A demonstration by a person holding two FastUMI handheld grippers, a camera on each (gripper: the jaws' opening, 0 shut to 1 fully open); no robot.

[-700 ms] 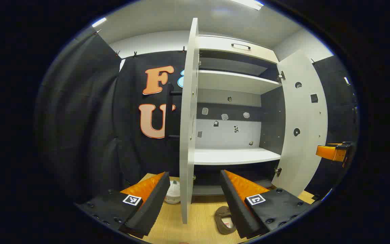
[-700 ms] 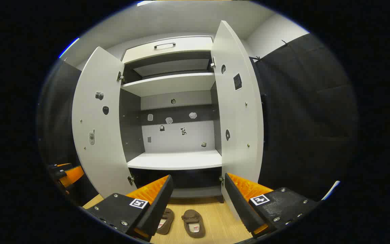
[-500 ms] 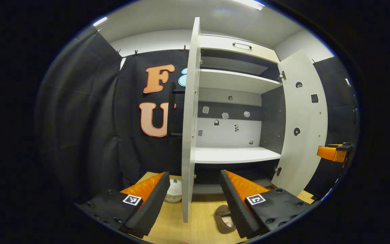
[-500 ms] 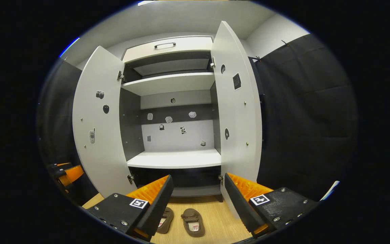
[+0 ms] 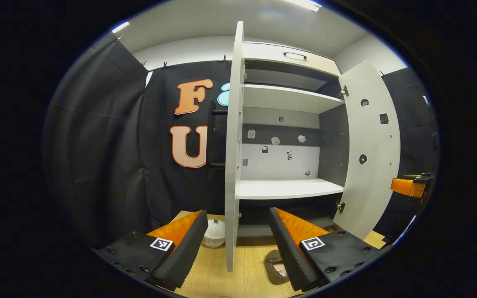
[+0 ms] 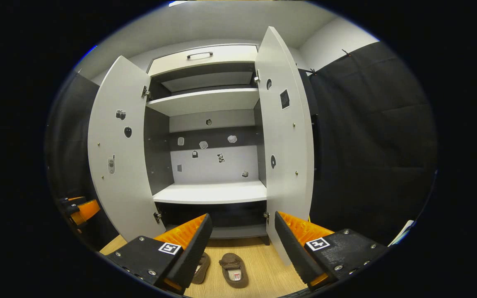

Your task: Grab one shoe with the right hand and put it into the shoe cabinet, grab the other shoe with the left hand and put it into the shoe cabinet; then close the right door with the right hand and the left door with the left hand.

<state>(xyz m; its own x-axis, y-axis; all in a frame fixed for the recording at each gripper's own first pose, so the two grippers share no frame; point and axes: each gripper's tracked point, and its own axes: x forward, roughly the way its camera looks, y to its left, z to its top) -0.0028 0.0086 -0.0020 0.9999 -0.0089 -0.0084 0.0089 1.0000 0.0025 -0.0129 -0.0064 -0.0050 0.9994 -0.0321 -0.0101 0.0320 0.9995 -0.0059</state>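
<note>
Your right hand-held gripper (image 6: 242, 244) hangs with its two fingers spread wide and nothing between them, pointed at the tall white shoe cabinet (image 6: 213, 101). Below and between those fingers, a pair of brown slip-on shoes sits on the pale wood-grain floor (image 6: 269, 275) in front of the cabinet: one brown shoe (image 6: 234, 270) lies in plain sight, toe toward the cabinet, and the second brown shoe (image 6: 200, 269) sits just beside it on the left, half hidden behind your left finger. Both shoes are down on the floor, outside the cabinet. The left white door (image 6: 116, 153) and the right white door (image 6: 285, 140) both stand swung open, and the wide white shelf (image 6: 211, 193) inside is bare.

Your left hand-held gripper (image 5: 236, 240) is spread as well, gripping nothing. In the left gripper view it faces the left door (image 5: 233, 145) edge-on, so the panel's thin edge runs down between the fingers. A brown shoe (image 5: 275, 268) peeks out on the floor (image 5: 244, 277) beside the right finger, and a small round white object (image 5: 215, 232) sits on the floor left of the door. The right door (image 5: 369, 153) stands open at the far side, with the other hand-held gripper visible beyond it at the view's right edge.
</note>
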